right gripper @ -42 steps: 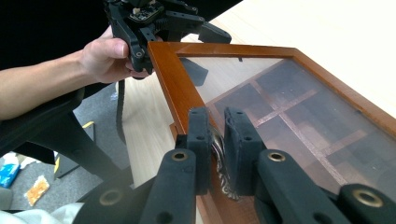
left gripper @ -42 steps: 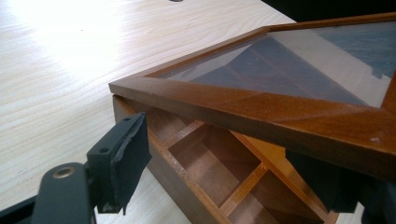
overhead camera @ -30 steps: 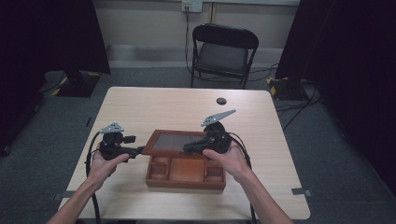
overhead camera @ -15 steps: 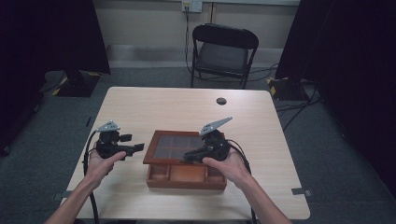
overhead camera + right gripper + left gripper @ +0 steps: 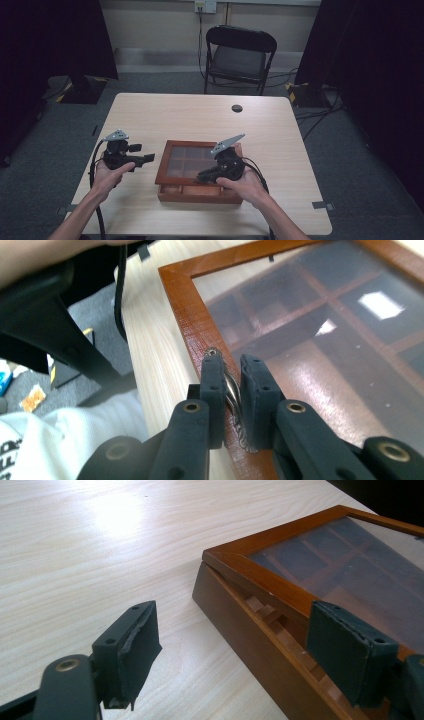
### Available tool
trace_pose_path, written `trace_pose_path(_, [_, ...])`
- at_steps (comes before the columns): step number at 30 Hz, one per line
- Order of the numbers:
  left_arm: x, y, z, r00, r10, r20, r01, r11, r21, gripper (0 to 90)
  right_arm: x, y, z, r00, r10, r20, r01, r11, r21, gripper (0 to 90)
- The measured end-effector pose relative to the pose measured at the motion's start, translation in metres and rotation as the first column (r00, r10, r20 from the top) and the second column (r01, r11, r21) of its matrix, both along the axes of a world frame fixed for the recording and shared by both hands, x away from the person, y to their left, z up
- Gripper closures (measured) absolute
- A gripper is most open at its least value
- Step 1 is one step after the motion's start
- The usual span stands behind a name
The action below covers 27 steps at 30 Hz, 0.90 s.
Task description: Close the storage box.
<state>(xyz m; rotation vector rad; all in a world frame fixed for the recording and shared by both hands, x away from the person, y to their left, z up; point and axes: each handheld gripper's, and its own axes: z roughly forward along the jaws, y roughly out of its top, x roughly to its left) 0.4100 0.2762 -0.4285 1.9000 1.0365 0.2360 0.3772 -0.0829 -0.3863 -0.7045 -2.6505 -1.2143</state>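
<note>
The wooden box [image 5: 200, 172] sits on the near half of the table [image 5: 165, 115], between your two hands, its glass-paned lid [image 5: 320, 325] raised a little at the front so the compartments underneath show. Your right gripper [image 5: 233, 390] is clamped shut on the small metal handle [image 5: 234, 392] at the lid's front edge. Your left gripper [image 5: 235, 650] hangs just left of the box with its jaws apart and nothing between them; the box's corner lies right ahead of it. Nothing stands between either gripper and the box. Around it you have one small dark round object [image 5: 237, 108] near the table's far edge, well apart from the box, and one black folding chair [image 5: 240, 57] beyond the table. One box, one lid, two grippers.
</note>
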Motion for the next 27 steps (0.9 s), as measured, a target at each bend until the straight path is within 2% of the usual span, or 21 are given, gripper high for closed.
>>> trace_pose_path(5, [0.0, -0.001, 0.0, 1.0, -0.003, -0.003, 0.003, 1.0, 0.005, 21.0, -0.005, 0.0, -0.018, 0.9996, 0.004, -0.027, -0.005, 0.9993, -0.038, 81.5])
trace_pose_path(9, [0.001, -0.003, -0.001, 0.9999, -0.011, -0.004, 0.011, 0.9998, 0.017, 21.0, -0.006, 0.002, -0.024, 0.9995, 0.008, -0.03, -0.009, 0.9988, -0.048, 81.6])
trace_pose_path(10, [0.001, -0.004, -0.002, 0.9999, -0.01, -0.01, 0.01, 0.9999, 0.013, 21.0, -0.007, 0.004, -0.028, 0.999, 0.007, -0.044, -0.01, 0.998, -0.063, 81.6])
trace_pose_path(14, [0.001, -0.005, -0.002, 0.9998, -0.02, -0.01, 0.02, 0.9995, 0.024, 20.8, -0.006, 0.004, -0.034, 0.9985, 0.011, -0.053, -0.014, 0.9981, -0.06, 81.6])
trace_pose_path(17, [0.001, -0.005, -0.003, 0.9997, -0.02, -0.016, 0.021, 0.9995, 0.025, 20.8, -0.006, 0.005, -0.038, 0.998, 0.012, -0.063, -0.017, 0.9966, -0.081, 81.7])
trace_pose_path(21, [0.001, -0.005, -0.003, 0.9996, -0.022, -0.018, 0.023, 0.9992, 0.032, 20.8, -0.006, 0.005, -0.041, 0.9978, 0.017, -0.064, -0.022, 0.9972, -0.071, 81.7])
trace_pose_path(23, [0.001, -0.006, -0.003, 0.9996, -0.02, -0.022, 0.021, 0.9992, 0.033, 20.8, -0.005, 0.003, -0.042, 0.9975, 0.011, -0.07, -0.015, 0.9984, -0.054, 79.2])
trace_pose_path(24, [0.001, -0.006, -0.003, 0.9996, -0.017, -0.024, 0.018, 0.9993, 0.033, 20.8, -0.004, 0.002, -0.043, 0.9972, -0.009, -0.074, 0.007, 0.9995, -0.03, 71.2])
trace_pose_path(25, [0.001, -0.006, -0.003, 0.9995, -0.018, -0.025, 0.019, 0.9993, 0.032, 20.8, -0.004, 0.0, -0.042, 0.9969, -0.036, -0.07, 0.034, 0.9989, -0.033, 66.0])
trace_pose_path(26, [0.001, -0.006, -0.003, 0.9996, -0.015, -0.026, 0.016, 0.9989, 0.043, 20.8, -0.002, -0.005, -0.039, 0.9952, -0.087, -0.046, 0.086, 0.9962, -0.013, 58.1])
trace_pose_path(27, [0.001, -0.006, -0.003, 0.9996, -0.015, -0.026, 0.016, 0.9989, 0.043, 20.9, -0.001, -0.008, -0.037, 0.9932, -0.109, -0.04, 0.11, 0.994, 0.005, 55.5])
